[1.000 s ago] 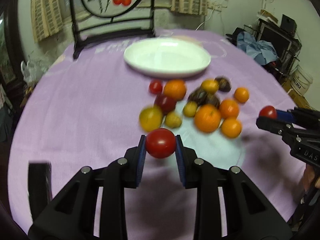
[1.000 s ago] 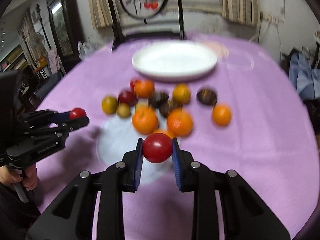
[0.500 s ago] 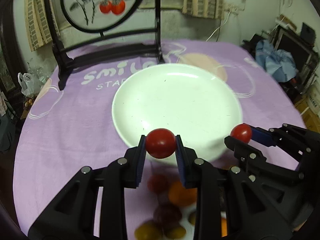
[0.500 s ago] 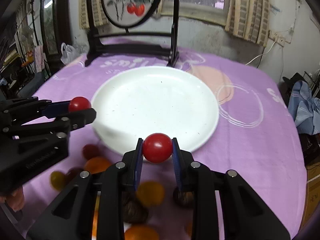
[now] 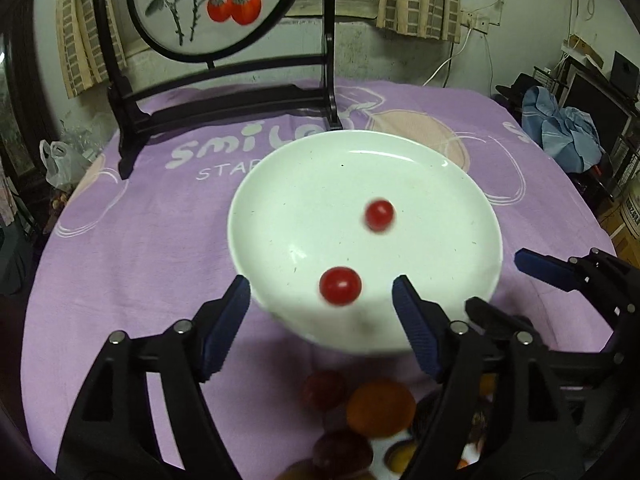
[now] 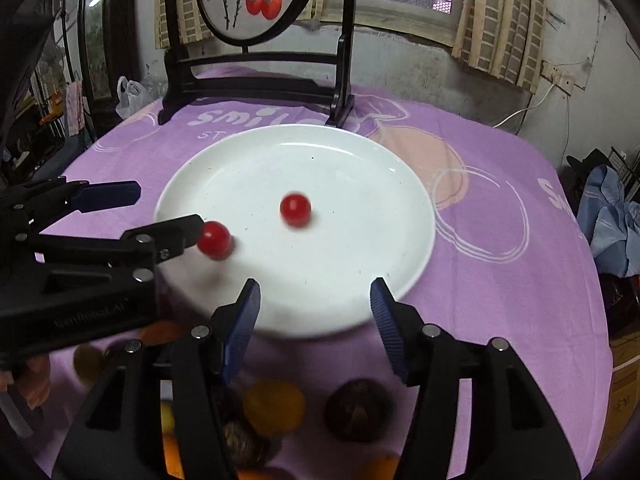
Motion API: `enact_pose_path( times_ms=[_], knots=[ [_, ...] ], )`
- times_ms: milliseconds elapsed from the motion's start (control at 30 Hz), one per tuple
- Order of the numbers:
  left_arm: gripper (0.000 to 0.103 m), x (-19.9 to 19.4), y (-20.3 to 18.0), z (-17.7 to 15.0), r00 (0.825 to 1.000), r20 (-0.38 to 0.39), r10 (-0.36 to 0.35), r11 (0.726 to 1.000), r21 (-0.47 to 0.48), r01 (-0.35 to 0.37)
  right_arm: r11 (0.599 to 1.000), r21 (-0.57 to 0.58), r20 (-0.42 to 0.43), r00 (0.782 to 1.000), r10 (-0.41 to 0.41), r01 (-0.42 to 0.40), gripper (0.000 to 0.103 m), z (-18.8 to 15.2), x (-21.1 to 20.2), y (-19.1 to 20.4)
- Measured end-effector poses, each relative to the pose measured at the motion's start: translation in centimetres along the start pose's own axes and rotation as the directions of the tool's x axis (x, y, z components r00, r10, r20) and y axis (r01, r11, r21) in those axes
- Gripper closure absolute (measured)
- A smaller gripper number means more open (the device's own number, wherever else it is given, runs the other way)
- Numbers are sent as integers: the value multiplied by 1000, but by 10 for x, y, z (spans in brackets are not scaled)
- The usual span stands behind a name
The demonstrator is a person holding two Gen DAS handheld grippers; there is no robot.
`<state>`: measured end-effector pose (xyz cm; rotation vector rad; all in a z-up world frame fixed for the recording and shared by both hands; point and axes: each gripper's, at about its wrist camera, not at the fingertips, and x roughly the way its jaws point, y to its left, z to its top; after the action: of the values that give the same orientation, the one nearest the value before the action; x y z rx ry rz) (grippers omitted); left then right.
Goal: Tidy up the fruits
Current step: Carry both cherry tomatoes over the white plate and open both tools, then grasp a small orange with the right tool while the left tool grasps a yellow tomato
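A white plate [image 5: 420, 184] [image 6: 360, 168] sits on the purple tablecloth. Two red cherry tomatoes are over it, both motion-blurred: one [image 5: 340, 286] [image 6: 214, 239] near the front rim, the other [image 5: 379, 215] [image 6: 295, 208] near the middle. My left gripper [image 5: 321, 312] is open and empty at the plate's near rim; it also shows in the right wrist view [image 6: 152, 212]. My right gripper [image 6: 315, 308] is open and empty at the plate's near edge; it also shows in the left wrist view [image 5: 516, 280].
Several loose fruits, orange [image 5: 380, 406] [image 6: 274, 404], dark red [image 5: 325, 390] and brown [image 6: 357, 409], lie on the cloth [image 5: 140, 240] just below the grippers. A black-framed round screen [image 5: 224, 92] [image 6: 256, 76] stands behind the plate.
Both grippers have opened and let go of their red tomatoes, which now drop or roll onto the plate. Both grippers have moved a little further over the plate's near rim.
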<state>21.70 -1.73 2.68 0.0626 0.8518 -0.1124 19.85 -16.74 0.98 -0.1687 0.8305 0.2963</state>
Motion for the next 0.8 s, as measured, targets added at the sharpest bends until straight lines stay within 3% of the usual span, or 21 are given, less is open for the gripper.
enact_pose_path(
  times_ms=[167, 367, 600, 800],
  knots=[
    [15, -45, 0, -33, 999, 54, 7, 1000, 28, -8, 1000, -11, 8, 1000, 20, -19, 45, -33, -36, 4],
    [13, -85, 4, -78, 994, 105, 22, 1000, 14, -24, 999, -1, -2, 999, 40, -40, 45, -85, -71, 12],
    [13, -98, 9, -135, 997, 77, 12, 1000, -19, -10, 997, 11, -54, 996, 71, -70, 45, -131, -82, 29],
    [13, -95, 14, -157, 999, 42, 1, 1000, -30, 0, 997, 7, -104, 991, 83, -83, 45, -139, -69, 45]
  ],
)
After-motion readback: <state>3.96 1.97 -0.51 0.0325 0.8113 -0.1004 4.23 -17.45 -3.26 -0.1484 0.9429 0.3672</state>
